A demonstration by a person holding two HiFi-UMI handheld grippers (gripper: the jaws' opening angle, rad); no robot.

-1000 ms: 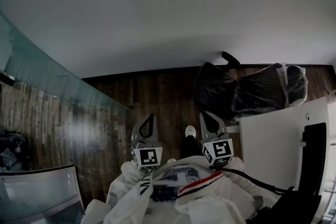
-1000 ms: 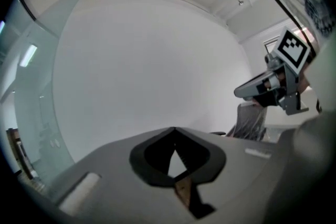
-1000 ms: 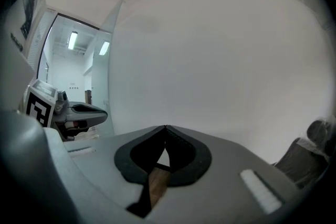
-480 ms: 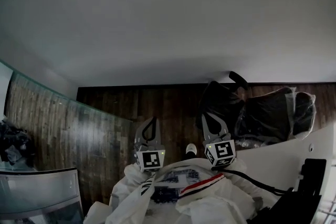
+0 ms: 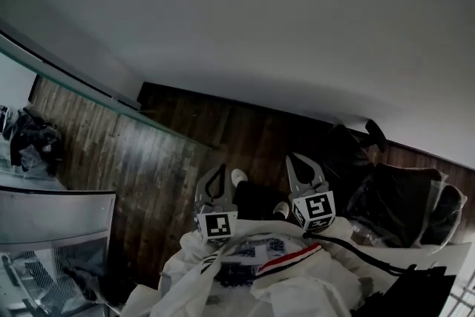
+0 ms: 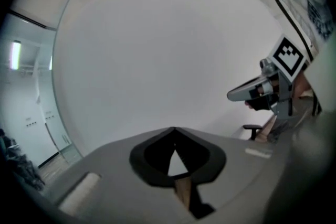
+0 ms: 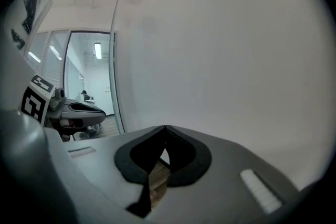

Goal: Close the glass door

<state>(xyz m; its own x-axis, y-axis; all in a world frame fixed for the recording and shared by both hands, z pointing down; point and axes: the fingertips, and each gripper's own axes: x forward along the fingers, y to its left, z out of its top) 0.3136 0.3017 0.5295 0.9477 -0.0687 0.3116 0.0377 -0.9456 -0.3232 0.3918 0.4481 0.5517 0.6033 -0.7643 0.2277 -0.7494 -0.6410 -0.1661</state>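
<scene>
Your left gripper (image 5: 220,168) and right gripper (image 5: 292,158) sit side by side close to your chest, each with its jaws pinched together on nothing, aimed toward the white wall (image 5: 260,11). The glass door (image 5: 96,137) stands to your left, well apart from both.

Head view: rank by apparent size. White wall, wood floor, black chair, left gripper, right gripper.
1. white wall
2. wood floor
3. black chair
4. left gripper and right gripper: they look alike, so no ranking between them.
</scene>
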